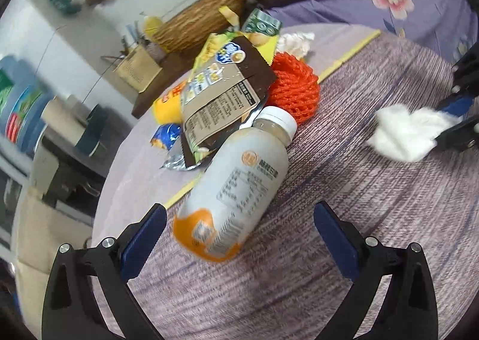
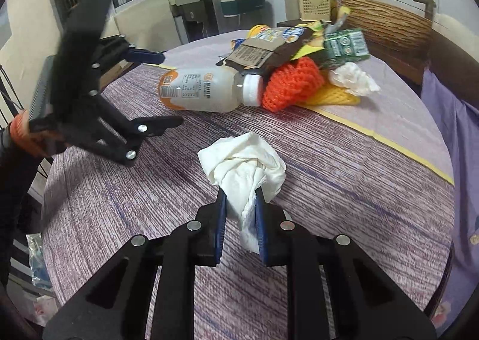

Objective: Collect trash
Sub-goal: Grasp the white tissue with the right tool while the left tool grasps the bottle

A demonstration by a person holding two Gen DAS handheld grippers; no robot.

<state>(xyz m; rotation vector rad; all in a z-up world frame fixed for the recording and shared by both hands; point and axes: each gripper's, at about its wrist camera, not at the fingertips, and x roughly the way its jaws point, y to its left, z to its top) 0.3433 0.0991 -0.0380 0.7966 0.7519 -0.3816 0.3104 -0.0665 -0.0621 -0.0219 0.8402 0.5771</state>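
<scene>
Trash lies mostly uncollected on the round table. Taking the bottle as landmark: the left gripper straddles its base with jaws spread, empty; wrappers and red netting pile beyond its cap; nearer, the right gripper pinches a crumpled tissue.

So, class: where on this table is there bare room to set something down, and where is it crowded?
Bare cloth lies between the bottle and the tissue in the right claw, and toward the near edge. Crowded: the wrapper pile behind the bottle.
</scene>
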